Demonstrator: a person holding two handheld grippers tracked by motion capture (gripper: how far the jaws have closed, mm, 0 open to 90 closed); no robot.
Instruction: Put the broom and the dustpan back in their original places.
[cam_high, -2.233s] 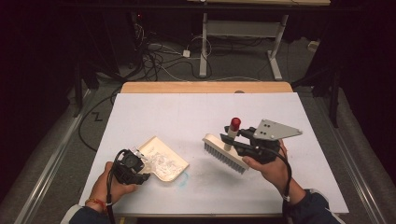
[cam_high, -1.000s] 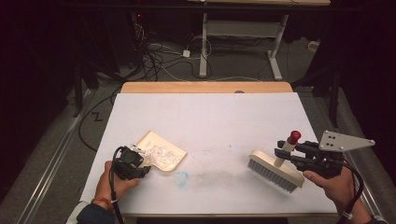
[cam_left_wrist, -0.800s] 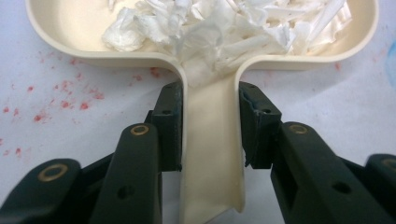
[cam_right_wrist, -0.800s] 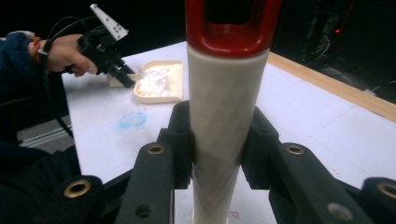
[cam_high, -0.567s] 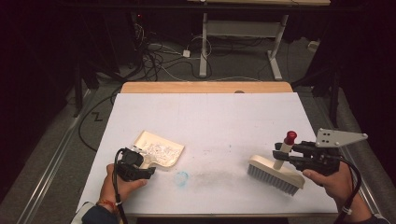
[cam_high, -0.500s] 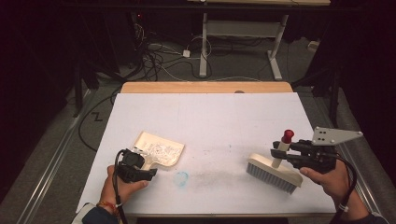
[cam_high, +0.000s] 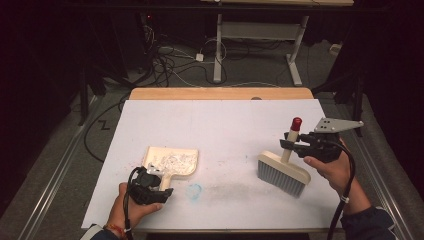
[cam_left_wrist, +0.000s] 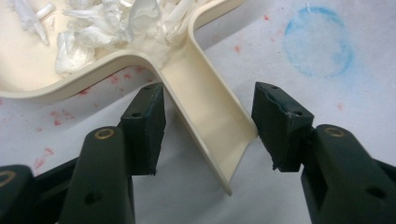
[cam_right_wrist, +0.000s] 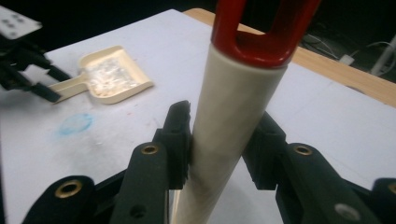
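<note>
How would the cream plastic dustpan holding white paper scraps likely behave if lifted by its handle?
The cream plastic dustpan looks rigid and thin-walled, so probably light and stiff. Its smooth, tapered handle sits between the left gripper's open jaws, so it might slip unless squeezed firmly. The loose white paper scraps would likely slide out if the pan tilts.

The dustpan looks like smooth cream plastic with a slight sheen, and the shreds in it look like crumpled white paper or film. The brush handle is smooth, matt cream plastic capped by a glossy red plastic loop; its bristles are fine grey fibre. The table cover is matt white sheet, smudged with a chalky blue ring and red specks. The table edge beyond it looks like pale wood. The 2 pads are dull, rough black rubber or plastic.
</note>
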